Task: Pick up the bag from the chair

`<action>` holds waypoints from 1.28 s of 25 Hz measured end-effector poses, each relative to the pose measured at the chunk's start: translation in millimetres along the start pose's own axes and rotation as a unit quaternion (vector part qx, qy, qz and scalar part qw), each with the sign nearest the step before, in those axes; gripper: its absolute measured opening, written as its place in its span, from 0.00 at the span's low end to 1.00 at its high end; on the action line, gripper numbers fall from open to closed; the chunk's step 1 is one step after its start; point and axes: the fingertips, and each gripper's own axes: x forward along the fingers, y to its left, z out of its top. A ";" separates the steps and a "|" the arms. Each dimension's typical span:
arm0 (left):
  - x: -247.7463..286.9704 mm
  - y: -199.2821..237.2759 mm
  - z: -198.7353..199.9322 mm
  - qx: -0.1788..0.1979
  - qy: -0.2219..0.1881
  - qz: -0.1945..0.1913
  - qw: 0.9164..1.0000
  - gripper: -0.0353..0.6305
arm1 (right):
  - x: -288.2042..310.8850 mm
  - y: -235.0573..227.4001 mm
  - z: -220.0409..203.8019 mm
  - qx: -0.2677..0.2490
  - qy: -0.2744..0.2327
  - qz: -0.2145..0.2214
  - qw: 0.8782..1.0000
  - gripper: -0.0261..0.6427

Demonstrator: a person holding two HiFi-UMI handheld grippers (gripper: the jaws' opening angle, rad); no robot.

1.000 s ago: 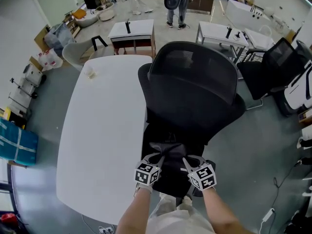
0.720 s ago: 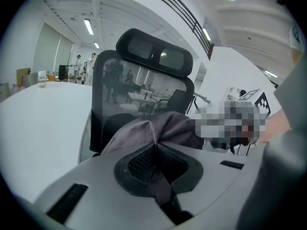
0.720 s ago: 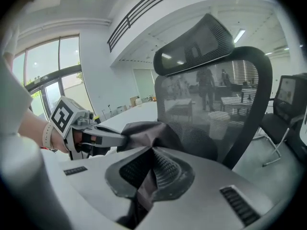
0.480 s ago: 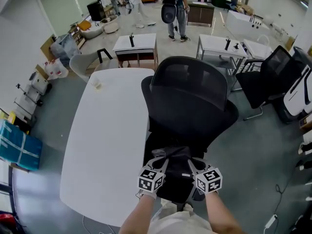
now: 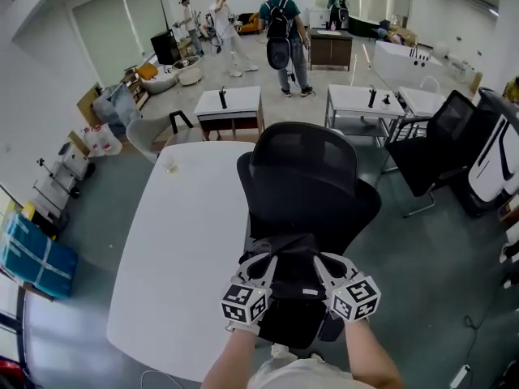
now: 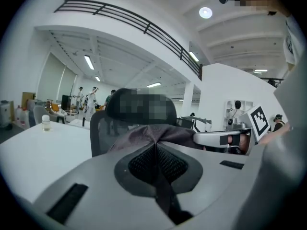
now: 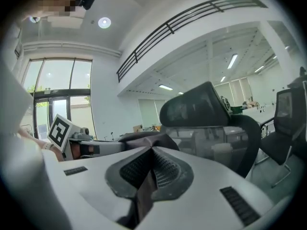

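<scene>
Both grippers were on the bag, at the front edge of the chair seat, on the side away from its backrest.

Left gripper: jaws closed together with a fold of the bag's dark fabric pinched between the pads. It had the bag's top edge on the left, the side toward the white table.

Right gripper: same state, jaws shut on a bunched fold of the fabric at the bag's top right.

The two grips sat close together, and the bag's top was gathered into a ridge between them. The rest of the bag hung below the jaws, in front of the seat. Couldn't tell whether its bottom touched the seat.

The table stood just left of the chair, and a small cup sat at its far end. A second black chair stood off to the right, well apart. Small white desks and several standing people were beyond the backrest.
</scene>
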 end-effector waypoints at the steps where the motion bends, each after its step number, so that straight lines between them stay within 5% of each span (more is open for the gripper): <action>1: -2.3 -3.7 10.3 0.006 -0.009 -0.001 1.000 0.09 | -3.3 1.0 10.9 -0.006 -0.011 0.001 1.000 0.07; 14: -31.0 -57.1 107.6 0.067 -0.090 -0.007 0.994 0.09 | -53.3 14.8 110.6 -0.069 -0.096 0.019 0.993 0.07; 32: -48.5 -110.3 121.3 0.083 -0.113 -0.018 0.990 0.09 | -107.9 17.7 126.7 -0.086 -0.113 0.020 0.990 0.07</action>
